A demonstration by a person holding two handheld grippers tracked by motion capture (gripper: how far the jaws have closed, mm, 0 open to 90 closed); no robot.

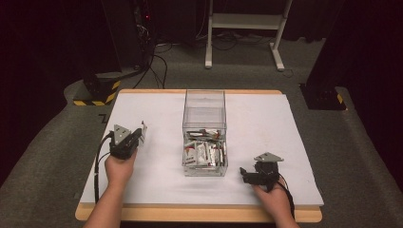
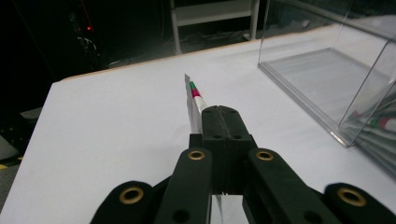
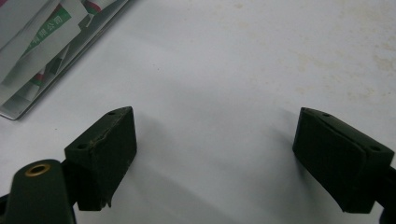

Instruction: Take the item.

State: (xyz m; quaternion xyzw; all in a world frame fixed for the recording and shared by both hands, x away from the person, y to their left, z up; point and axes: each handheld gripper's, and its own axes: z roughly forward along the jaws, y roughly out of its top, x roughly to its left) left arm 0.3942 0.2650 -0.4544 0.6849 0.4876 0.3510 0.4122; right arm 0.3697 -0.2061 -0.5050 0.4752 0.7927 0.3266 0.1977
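A white shelf frame (image 1: 244,28) is standing on the grey carpet (image 1: 47,156) beyond the table (image 1: 199,213), and black cables (image 1: 159,66) are trailing beside a yellow-striped base (image 1: 97,92).

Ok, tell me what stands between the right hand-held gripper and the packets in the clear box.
The near wall of the clear box does: the packets lie behind it, left of the open right hand-held gripper. From above, the box looks open, so nothing visible blocks that way.

My left gripper (image 1: 139,135) and right gripper (image 1: 243,173) were both chunky black things with a grey three-cornered plate on top and a black cable trailing off the back. The linkage arms had brass-coloured rivets and small screw holes. No sleeves, my forearms were bare.
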